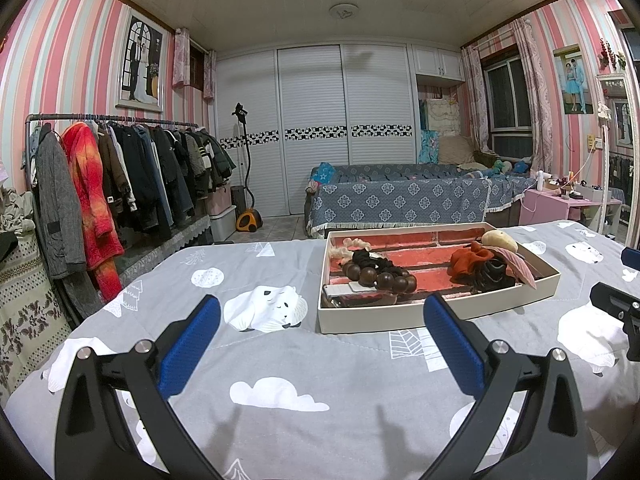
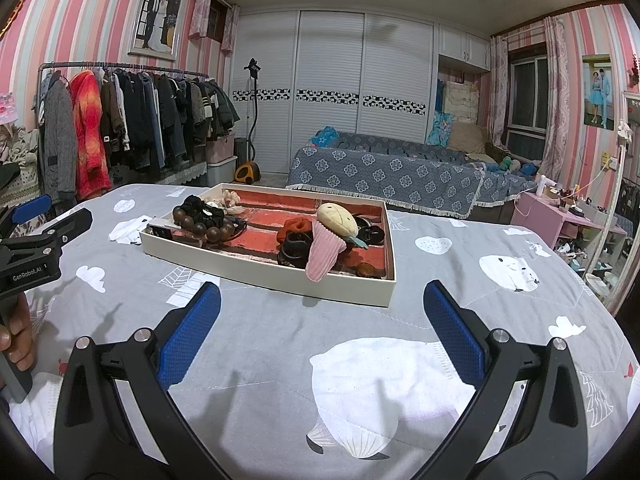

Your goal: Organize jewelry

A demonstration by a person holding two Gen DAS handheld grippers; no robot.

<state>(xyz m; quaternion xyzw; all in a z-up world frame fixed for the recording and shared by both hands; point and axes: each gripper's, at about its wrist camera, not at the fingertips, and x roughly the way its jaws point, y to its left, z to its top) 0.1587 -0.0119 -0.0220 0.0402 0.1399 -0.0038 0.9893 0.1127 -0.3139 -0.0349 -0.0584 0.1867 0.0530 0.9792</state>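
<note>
A shallow white box (image 1: 400,318) with a red brick-pattern floor sits on the grey bedspread; it also shows in the right wrist view (image 2: 260,276). It holds a brown bead bracelet (image 1: 380,278) (image 2: 204,226), black scrunchies (image 1: 370,258), an orange scrunchie (image 1: 466,260) (image 2: 294,226), a pink plush hair clip (image 2: 326,252), a black claw clip (image 2: 292,252) and a small dark case (image 2: 160,232). My left gripper (image 1: 322,320) is open and empty just short of the box's near wall. My right gripper (image 2: 322,320) is open and empty, in front of the box.
The bedspread (image 2: 360,360) has white bear and cloud prints. A clothes rack (image 1: 120,168) stands at the left, a patterned sofa (image 1: 400,200) beyond the bed, a pink side table (image 1: 560,204) at the right. The other gripper's tip shows at the right edge (image 1: 616,304).
</note>
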